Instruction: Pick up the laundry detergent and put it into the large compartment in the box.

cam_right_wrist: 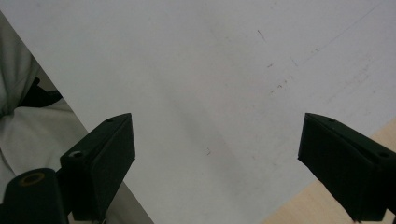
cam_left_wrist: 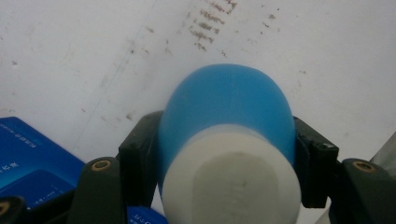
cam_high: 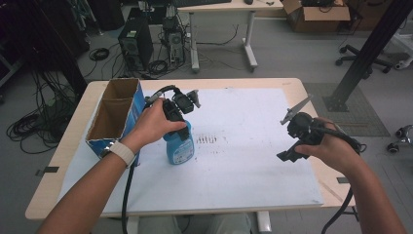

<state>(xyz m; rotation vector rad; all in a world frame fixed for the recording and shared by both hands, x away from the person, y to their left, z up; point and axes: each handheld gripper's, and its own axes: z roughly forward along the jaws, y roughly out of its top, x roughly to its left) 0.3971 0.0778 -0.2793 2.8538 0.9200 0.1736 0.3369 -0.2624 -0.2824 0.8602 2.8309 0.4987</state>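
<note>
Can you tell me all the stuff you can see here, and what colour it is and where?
bottle: 1, blue with white cap, on the sheet beside the box, held in the left gripper
box: 1, blue outside, brown inside, open, left side of table
sheet: 1, white, covers most of the table
table: 1, light wood
desk: 1, light, behind the table
computers: 2, black, on the floor
left gripper: 1, black, closed on the bottle
right gripper: 1, black, open, above the sheet's right side

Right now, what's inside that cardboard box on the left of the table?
The cardboard box is open on top, split by a divider into two compartments. The brown inner walls I can see hold nothing; the near wall hides the bottom of the nearer compartment.
</note>
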